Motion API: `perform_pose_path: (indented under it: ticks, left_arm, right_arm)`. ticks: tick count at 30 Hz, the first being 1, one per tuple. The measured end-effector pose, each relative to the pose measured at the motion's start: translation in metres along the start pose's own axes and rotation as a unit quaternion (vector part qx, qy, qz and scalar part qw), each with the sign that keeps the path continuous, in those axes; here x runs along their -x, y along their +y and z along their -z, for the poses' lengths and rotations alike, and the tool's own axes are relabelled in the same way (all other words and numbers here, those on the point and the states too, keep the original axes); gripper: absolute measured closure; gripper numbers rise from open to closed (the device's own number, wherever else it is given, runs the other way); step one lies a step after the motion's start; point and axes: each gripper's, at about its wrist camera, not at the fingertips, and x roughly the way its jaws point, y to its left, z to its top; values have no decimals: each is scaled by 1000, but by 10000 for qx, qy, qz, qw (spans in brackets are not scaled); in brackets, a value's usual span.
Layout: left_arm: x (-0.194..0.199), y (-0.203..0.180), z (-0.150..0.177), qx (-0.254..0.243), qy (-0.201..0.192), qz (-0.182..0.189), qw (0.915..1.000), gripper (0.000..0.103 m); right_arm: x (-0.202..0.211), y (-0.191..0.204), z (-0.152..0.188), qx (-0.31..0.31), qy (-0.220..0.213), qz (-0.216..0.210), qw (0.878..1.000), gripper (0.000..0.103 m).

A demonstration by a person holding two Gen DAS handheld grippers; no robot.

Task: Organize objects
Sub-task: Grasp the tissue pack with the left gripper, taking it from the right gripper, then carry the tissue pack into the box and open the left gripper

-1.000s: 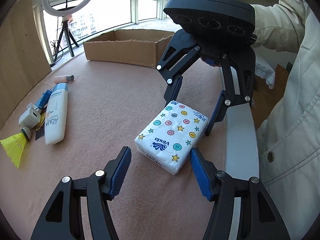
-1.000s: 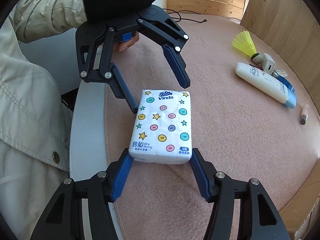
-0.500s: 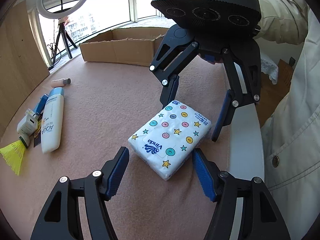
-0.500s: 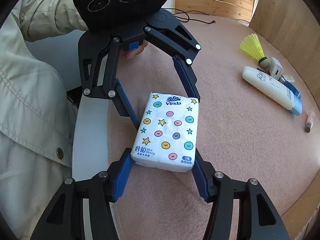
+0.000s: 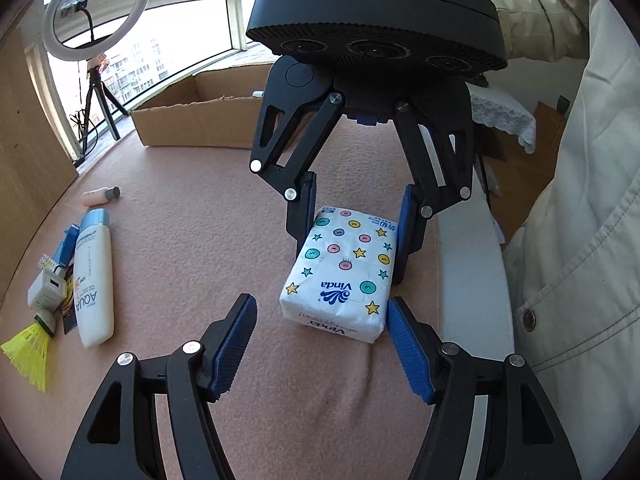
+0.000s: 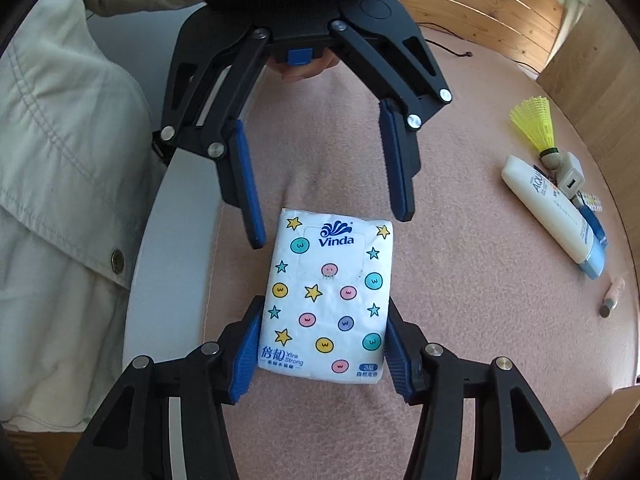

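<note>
Left wrist view: a pink-covered counter (image 5: pixel 192 248) is backed by windows (image 5: pixel 188 36) and a cardboard box (image 5: pixel 200 120). The tissue pack (image 6: pixel 328 300) is clamped by the right hand-held gripper (image 6: pixel 320 344); the left hand-held gripper (image 5: pixel 320 344) is spread.

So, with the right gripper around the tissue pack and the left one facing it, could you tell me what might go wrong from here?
1. The right gripper holds only the near end of the soft tissue pack, so the far end may sag or slip on lifting.
2. The open left gripper sits very close to the pack's other end; the two grippers could collide.
3. The pack lies near the table's white edge by the person, so a nudge might push it off.
</note>
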Motion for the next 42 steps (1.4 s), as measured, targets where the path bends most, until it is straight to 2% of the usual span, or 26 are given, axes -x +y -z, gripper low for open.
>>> perform_pose_path:
  ticks: [3, 5, 9, 11, 13, 14, 17, 24, 28, 30, 31, 34, 42]
  left_arm:
    - [-7, -5, -3, -81, 13, 131, 9999, 33]
    - [-13, -7, -4, -112, 74, 227, 9997, 46]
    - [-16, -8, -3, -73, 39, 308, 9995, 46]
    - [-15, -8, -2, -53, 7, 325, 9995, 47]
    - [-13, -6, -3, -30, 8, 298, 9996, 48]
    - [-12, -6, -4, -29, 11, 291, 9996, 48]
    - [-3, -10, -14, -35, 85, 121, 9999, 49]
    - [26, -23, -71, 12, 350, -560, 9978, 49]
    - [31, -20, -116, -59, 437, -866, 9953, 49]
    - [28, -11, -137, -186, 468, -908, 9946, 49]
    - [26, -7, -147, -259, 478, -913, 9943, 49]
    - [22, 0, -169, -433, 461, -886, 9941, 49]
    - [-22, 18, -221, -789, 534, -688, 9931, 49]
  right_arm:
    - [-2, -1, -3, 243, 61, -118, 9996, 53]
    - [-4, -3, -4, 281, 42, -118, 9995, 53]
    - [-2, -11, 3, -167, 14, -125, 9998, 44]
    - [1, -14, 11, -387, -58, -119, 9992, 44]
    - [2, -17, 14, -665, -121, -158, 9976, 45]
    - [3, -15, 14, -756, -142, -203, 9968, 53]
    - [10, -14, 12, -709, -184, -134, 9972, 54]
    - [55, -9, 10, -155, -594, 27, 9981, 54]
    - [85, -26, 10, 241, -806, 171, 9963, 54]
    - [98, -40, 14, 324, -883, 278, 9952, 54]
    - [110, -32, 26, 339, -914, 324, 9947, 54]
    - [126, -39, 35, 327, -946, 499, 9937, 54]
    - [161, -41, 84, 77, -858, 738, 9936, 55]
